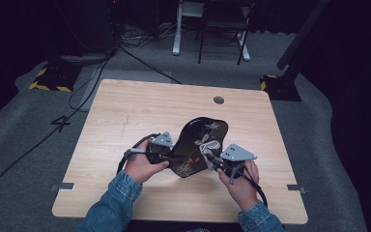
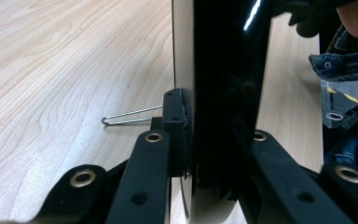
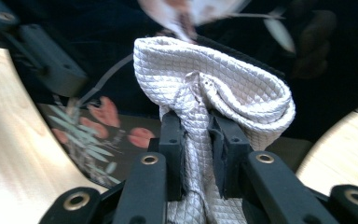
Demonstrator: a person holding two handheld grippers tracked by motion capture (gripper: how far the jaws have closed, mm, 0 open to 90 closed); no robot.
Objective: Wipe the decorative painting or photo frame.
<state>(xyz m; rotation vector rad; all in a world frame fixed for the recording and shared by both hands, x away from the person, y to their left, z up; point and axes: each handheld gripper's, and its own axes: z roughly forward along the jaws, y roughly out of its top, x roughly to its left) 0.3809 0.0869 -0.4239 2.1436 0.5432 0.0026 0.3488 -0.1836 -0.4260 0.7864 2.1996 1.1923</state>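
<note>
Two grippers work on one black lacquered tray, which lies near the middle of the wooden table with its long axis running from the near left to the far right in the high view. The left gripper meets the tray at its near left edge; in the left gripper view its jaws stand almost closed, clamped across the edge of the tray, one pad on each face, so that the tray appears to be held tilted off the table rather than lying flat. The right gripper approaches from the near right and is the one nearer the painted face. Its jaws stand narrowly apart and pinch a bunched fold of a pale quilted cloth, which bulges out beyond the pads. The cloth rests against the tray's decorated upper face, just beside the flower pattern. A judgement from this arrangement: the step in hand is wiping the tray, with the left gripper steadying it and the right sweeping the cloth along the long axis, away from the person.
</note>
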